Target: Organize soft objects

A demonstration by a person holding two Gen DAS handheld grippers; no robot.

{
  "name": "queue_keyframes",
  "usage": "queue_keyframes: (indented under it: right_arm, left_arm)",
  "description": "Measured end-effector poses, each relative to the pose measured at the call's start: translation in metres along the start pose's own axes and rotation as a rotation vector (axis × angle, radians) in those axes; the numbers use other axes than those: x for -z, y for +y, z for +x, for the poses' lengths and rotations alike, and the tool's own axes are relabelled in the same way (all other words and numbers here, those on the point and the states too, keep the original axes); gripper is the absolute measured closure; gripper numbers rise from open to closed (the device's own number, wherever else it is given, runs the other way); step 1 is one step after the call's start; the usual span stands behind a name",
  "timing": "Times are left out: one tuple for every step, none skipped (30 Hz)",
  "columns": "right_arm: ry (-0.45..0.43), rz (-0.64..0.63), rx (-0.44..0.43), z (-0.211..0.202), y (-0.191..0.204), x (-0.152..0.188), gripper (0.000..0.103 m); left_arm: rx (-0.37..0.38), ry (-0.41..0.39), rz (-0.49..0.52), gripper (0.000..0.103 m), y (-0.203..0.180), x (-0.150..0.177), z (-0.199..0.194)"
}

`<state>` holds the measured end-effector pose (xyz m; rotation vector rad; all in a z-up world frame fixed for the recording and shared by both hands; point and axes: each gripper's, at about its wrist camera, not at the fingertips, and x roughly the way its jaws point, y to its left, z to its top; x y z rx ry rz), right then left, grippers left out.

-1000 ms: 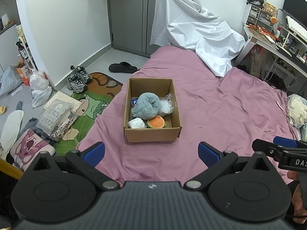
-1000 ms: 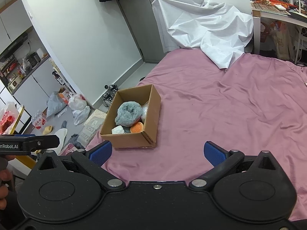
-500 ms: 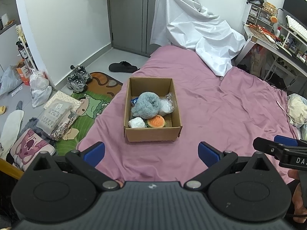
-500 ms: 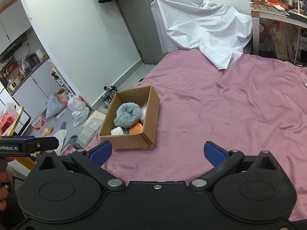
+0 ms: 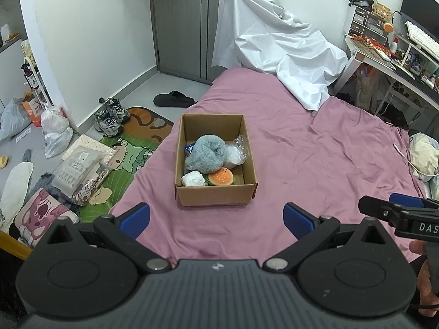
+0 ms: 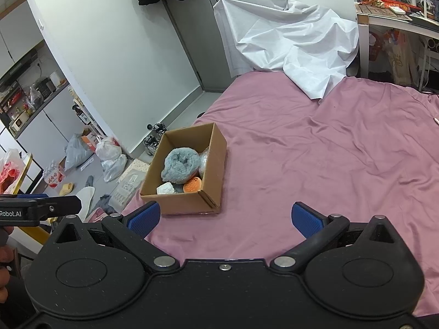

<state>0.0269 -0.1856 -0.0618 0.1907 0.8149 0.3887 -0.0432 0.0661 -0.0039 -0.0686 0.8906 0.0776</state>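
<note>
Cardboard box (image 5: 216, 192) sits on the pink-sheeted bed (image 5: 315, 164), holding grey plush (image 5: 205, 155), burger toy (image 5: 221, 176), white soft lump (image 5: 193, 178), bagged white item (image 5: 236, 155). Left gripper (image 5: 216, 216) and right gripper (image 6: 225, 218) jaws wide apart, holding nothing, short of box. White sheet (image 5: 277, 54) heaped at far end; shoes (image 5: 111, 115) on floor.

Black left gripper (image 5: 216, 216); blue pads (image 5: 135, 216); silver screws, seemingly.

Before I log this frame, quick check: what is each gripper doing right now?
Left gripper: open, holding nothing, short of the cardboard box.
Right gripper: open, holding nothing, above the pink bedsheet.
</note>
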Motion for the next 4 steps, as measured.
queue_keyframes:
  right_arm:
    - [0.0,-0.001,0.0,0.0001,-0.0001,0.0,0.0]
    - [0.0,-0.001,0.002,0.0002,-0.0002,-0.0001,0.0]
    - [0.001,-0.002,0.004,0.0004,-0.0005,0.0,0.0]
    - [0.001,-0.001,0.008,0.0009,-0.0009,0.0006,0.0]
  left_arm:
    - [0.002,0.002,-0.002,0.001,0.0002,-0.0004,-0.0002]
    - [0.006,0.003,-0.002,0.001,0.0001,-0.0008,-0.0001]
    - [0.009,0.005,-0.001,0.001,-0.0001,-0.0007,-0.0003]
    - [0.011,0.009,0.001,0.001,-0.0002,-0.001,0.0]
